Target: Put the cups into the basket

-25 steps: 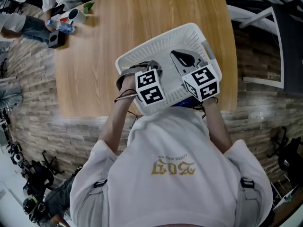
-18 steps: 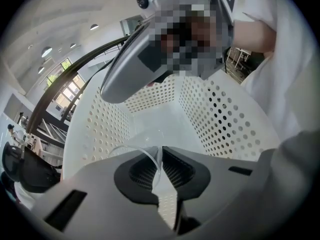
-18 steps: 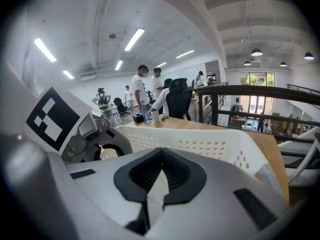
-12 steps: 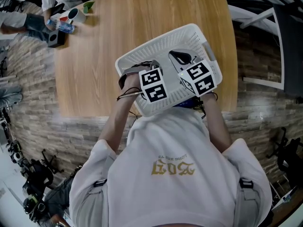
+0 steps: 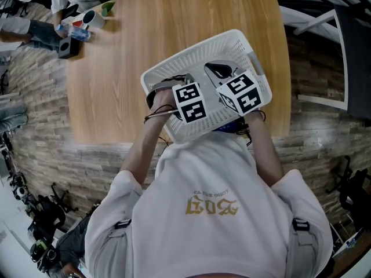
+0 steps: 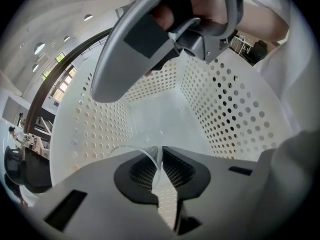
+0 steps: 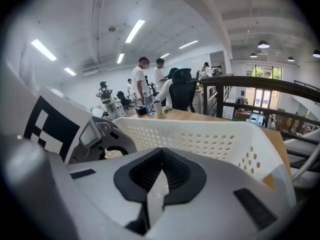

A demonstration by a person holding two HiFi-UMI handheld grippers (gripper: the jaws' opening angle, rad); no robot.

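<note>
White basket [image 5: 179,54], wooden table [image 5: 116,68], brick floor [image 5: 40,114]

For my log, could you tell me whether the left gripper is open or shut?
Shut on the clear cup: the left gripper has its fingers pinching the rim, inside the white basket.

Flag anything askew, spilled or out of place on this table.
The white basket sits turned at an angle to the wooden table, close to its near right corner. The basket's nearest corner seems to reach the table's edge. Nothing looks spilled or damaged.
</note>
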